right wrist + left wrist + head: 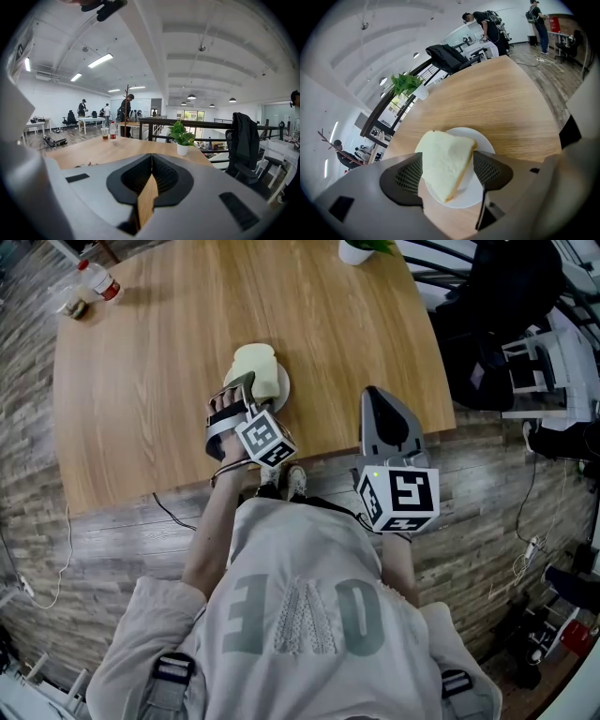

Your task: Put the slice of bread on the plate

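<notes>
A pale slice of bread point(444, 161) lies on a small white plate point(474, 196) near the front edge of the round wooden table point(506, 98). My left gripper point(448, 173) stands open around it, one pad on each side of the slice, and the right pad stands clear of the crust. From the head view the bread point(255, 365) rests on the plate point(282, 391) just beyond the left gripper point(246, 382). My right gripper point(379, 397) hovers over the table's front edge to the right, shut with nothing in it point(151, 157).
A bottle point(99, 282) and a cup stand at the far left of the table, a potted plant point(357, 249) at the far edge. A chair with a black jacket point(497, 296) is beyond the table on the right. People stand at desks in the background.
</notes>
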Available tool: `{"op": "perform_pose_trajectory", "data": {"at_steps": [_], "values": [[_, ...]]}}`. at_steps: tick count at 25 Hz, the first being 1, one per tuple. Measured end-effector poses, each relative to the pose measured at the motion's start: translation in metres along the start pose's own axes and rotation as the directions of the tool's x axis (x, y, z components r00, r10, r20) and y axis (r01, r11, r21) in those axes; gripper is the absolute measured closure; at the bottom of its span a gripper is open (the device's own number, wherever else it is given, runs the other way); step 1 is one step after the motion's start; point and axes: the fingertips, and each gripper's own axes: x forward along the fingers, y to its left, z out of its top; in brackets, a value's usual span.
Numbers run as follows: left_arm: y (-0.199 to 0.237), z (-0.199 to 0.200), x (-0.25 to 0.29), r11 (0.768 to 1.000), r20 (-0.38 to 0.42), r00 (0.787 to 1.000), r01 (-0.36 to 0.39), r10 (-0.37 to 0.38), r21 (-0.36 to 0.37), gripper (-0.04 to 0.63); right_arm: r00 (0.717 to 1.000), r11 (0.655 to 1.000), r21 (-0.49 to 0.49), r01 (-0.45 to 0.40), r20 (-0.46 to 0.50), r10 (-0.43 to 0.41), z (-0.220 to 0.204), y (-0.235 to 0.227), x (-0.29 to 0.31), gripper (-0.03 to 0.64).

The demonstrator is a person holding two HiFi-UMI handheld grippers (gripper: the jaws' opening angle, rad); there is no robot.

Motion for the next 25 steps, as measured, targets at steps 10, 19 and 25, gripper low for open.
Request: {"op": "perform_pose_trajectory", "data": {"at_steps": [10, 19, 25], "values": [[0.036, 0.012, -0.032, 0.983, 0.078, 0.993, -0.069, 0.084, -0.171, 0.244, 0.999, 0.999, -0.016, -0.039, -0.009, 0.039, -0.001, 0.011, 0.004, 0.598], [0.139, 0.051, -0.104, 0.784, 0.364, 0.902, 0.048, 0.232, -0.619, 0.244, 0.986, 0.991, 0.001, -0.131, 0.107, 0.13, 0.04, 0.027, 0.023, 0.598], [0.207, 0.075, -0.196, 0.657, 0.529, 0.704, 0.118, 0.473, -0.745, 0.245, 0.963, 0.986, 0.012, -0.167, 0.215, 0.161, 0.076, 0.03, 0.027, 0.598]]}}
